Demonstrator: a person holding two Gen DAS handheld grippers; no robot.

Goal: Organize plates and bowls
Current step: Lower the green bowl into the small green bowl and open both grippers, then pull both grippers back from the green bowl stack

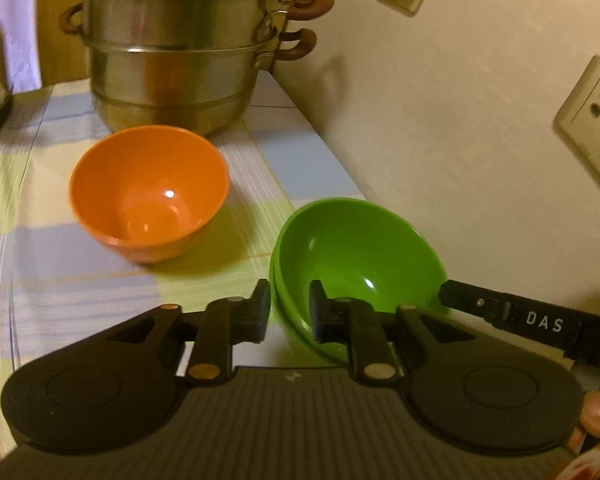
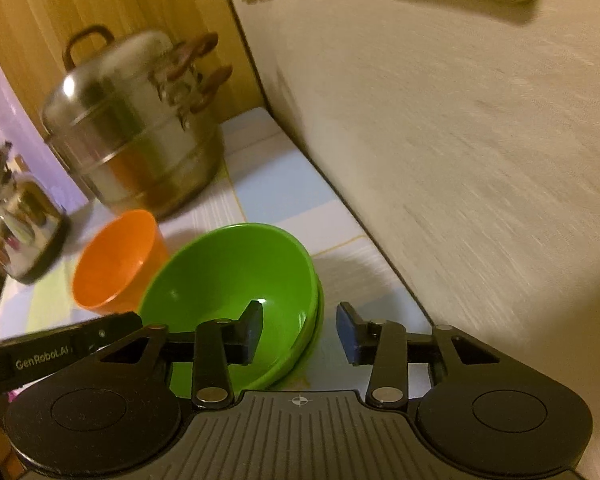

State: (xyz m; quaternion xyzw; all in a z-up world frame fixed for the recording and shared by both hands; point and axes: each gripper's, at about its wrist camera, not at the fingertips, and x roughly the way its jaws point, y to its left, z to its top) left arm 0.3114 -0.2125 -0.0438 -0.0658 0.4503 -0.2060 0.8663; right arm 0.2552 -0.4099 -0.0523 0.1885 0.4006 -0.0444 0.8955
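Two green bowls (image 1: 356, 248) sit nested on the checked tablecloth by the wall; the stack also shows in the right wrist view (image 2: 228, 272). An orange bowl (image 1: 148, 192) stands empty to their left, seen too in the right wrist view (image 2: 116, 260). My left gripper (image 1: 290, 314) straddles the near left rim of the green stack, one finger inside, one outside, with a gap at the rim. My right gripper (image 2: 300, 332) is open across the stack's right rim, its left finger inside the bowl. The right gripper's finger (image 1: 500, 312) shows at the stack's right edge.
A tall steel steamer pot (image 1: 180, 48) stands at the back against the wooden panel. A steel kettle (image 2: 16, 216) sits at the left. The wall (image 1: 440, 120) with sockets runs close along the table's right edge.
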